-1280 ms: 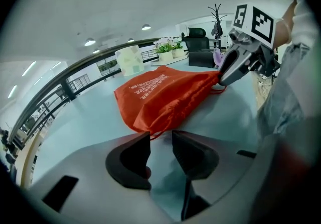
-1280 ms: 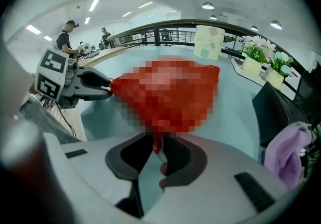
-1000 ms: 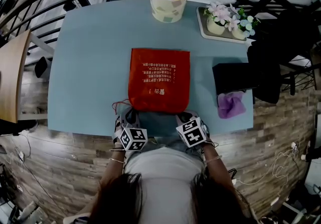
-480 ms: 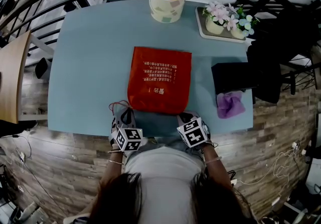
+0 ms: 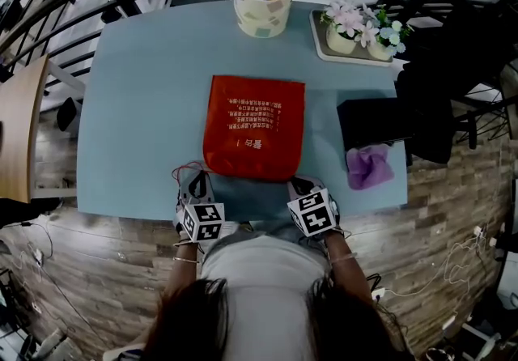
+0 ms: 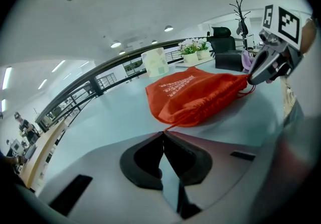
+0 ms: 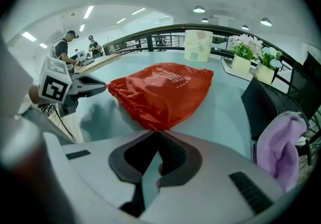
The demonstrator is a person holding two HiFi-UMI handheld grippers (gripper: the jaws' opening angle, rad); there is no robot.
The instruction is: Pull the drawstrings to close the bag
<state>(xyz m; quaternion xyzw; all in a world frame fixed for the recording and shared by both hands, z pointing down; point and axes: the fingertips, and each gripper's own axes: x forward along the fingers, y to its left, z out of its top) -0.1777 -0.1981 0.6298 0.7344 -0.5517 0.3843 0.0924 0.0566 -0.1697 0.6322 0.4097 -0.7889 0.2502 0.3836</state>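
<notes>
Two grippers meet at the near edge of the blue surface (image 5: pixel 137 108), where a red drawstring bag (image 5: pixel 256 126) lies flat at the middle, its gathered mouth toward the person. The left gripper (image 6: pixel 163 135) has its fingers pressed together on the left drawstring (image 6: pixel 174 124), a thin red cord running from the bag's corner into the tips. The right gripper (image 7: pixel 158 135) has its fingers likewise closed on the red tip at the opposite corner, apparently the right drawstring (image 7: pixel 154 128).

Risks, by judgement: the cords are thin and caught only at the very tips, so a sharp tug may slip one free. An uneven pull could also drag the light bag off the near edge rather than cinch it, since nothing pins it down.

Only the head view shows a slack loop (image 5: pixel 184 167) of cord beside the left gripper and a purple cloth (image 5: pixel 366 167) toward the near right corner. Only the gripper views show the closed fingers and the puckered mouth, which the head view largely hides behind the marker cubes (image 5: pixel 202 222).
</notes>
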